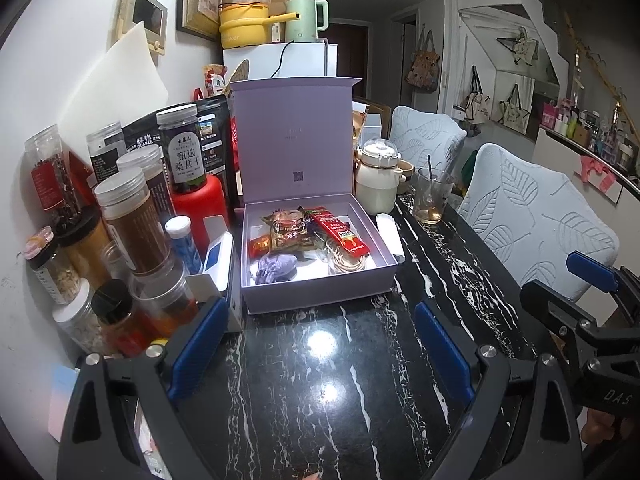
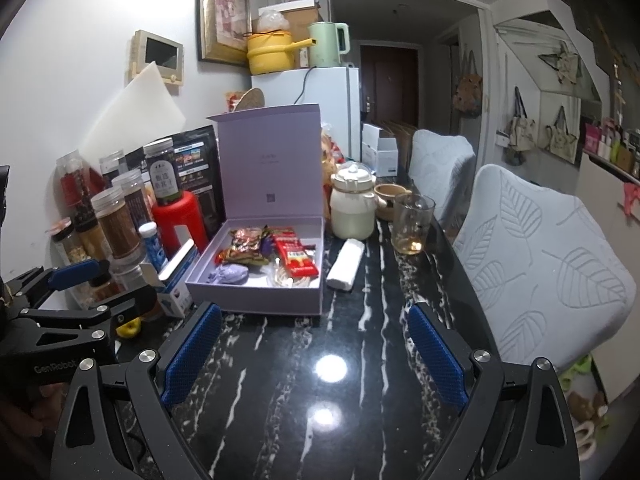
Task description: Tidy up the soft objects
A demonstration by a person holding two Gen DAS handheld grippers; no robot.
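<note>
An open lilac box [image 1: 320, 294] [image 2: 256, 300] with its lid raised stands on the black marble table. Inside lie a purple soft lump [image 1: 276, 268] [image 2: 230, 274], snack packets [image 1: 288, 228] [image 2: 246, 246], red sachets [image 1: 340, 232] [image 2: 296, 258] and a coil of hair ties [image 1: 346, 262]. A white tissue pack [image 2: 346, 264] [image 1: 390, 232] lies just right of the box. My left gripper [image 1: 320, 340] is open and empty, short of the box. My right gripper [image 2: 314, 344] is open and empty, also short of the box; it shows in the left wrist view [image 1: 560, 280].
Jars and bottles [image 1: 128, 216] crowd the table's left side against the wall. A cream pot [image 1: 378, 178] and a glass with a spoon [image 1: 432, 196] stand right of the box. Two cushioned chairs [image 2: 540, 248] line the table's right edge.
</note>
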